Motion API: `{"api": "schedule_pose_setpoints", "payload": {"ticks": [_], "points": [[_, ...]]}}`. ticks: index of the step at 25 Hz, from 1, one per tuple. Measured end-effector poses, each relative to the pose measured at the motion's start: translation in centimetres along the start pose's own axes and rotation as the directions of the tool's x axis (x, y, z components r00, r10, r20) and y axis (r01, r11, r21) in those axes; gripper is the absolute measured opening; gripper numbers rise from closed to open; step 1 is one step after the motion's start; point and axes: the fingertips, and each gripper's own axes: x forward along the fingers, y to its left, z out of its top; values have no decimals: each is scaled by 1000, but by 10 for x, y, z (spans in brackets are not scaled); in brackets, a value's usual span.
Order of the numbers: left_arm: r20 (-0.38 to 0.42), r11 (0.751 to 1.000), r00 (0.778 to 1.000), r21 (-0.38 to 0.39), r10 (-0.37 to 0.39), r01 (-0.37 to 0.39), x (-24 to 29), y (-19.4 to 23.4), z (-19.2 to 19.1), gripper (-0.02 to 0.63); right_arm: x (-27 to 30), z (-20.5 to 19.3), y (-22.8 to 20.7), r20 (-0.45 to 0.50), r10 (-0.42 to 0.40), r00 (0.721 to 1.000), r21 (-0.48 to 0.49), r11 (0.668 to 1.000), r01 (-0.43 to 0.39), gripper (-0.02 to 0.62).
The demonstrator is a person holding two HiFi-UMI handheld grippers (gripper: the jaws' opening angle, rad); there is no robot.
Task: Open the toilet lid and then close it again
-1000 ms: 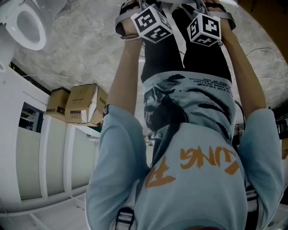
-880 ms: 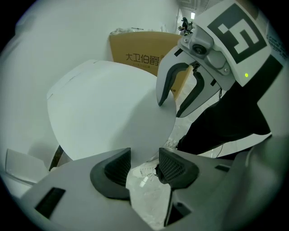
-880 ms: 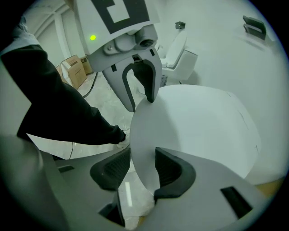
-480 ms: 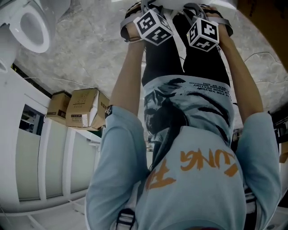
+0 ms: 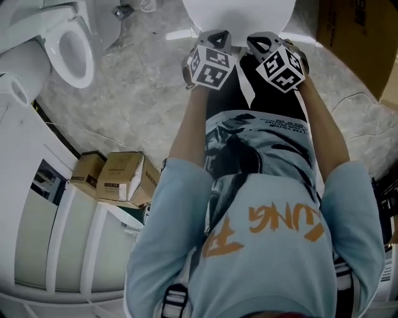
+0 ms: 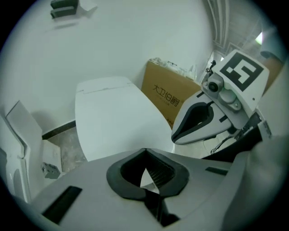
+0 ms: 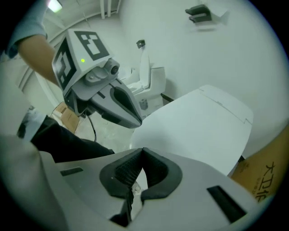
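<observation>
Both claws have just been closing, and they're now sitting pinched fully together on nothing. Your left gripper (image 6: 144, 150) and right gripper (image 7: 142, 150) are only showing the white toilet lid (image 5: 239, 11) past their tips, not between them. Compared to a second ago, you're hovering right at the lid's near edge. It's lying flat over the bowl, so I'd say you're still lining up and the opening isn't happening yet.
</observation>
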Motion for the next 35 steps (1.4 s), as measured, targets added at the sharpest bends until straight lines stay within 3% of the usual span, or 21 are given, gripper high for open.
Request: {"api": "schedule_pose_setpoints", "payload": {"ticks": [3,7,12,16,25,31,35], "points": [[93,998,995,-55,43,-38,-28,2,32,26,-27,27,-10,69,-46,997,87,995,40,12],[211,991,969,-28,131,-128,-62,11,81,26,-61,66,-25,168,-92,981,149,987,67,12],[388,964,886,-179,254,-198,-123,33,158,26,-120,116,-54,326,-175,929,326,943,63,12],[468,949,826,-130,314,-287,-175,32,216,26,-182,165,-82,458,-252,852,412,910,48,12],[656,911,656,-128,374,-392,-299,24,316,26,-308,267,-116,637,-372,675,391,911,133,12],[713,851,525,-196,465,-488,-367,34,369,26,-387,334,-137,733,-436,522,387,898,207,12],[758,827,423,-266,497,-494,-415,37,394,26,-429,368,-146,754,-485,444,388,873,294,12]]}}
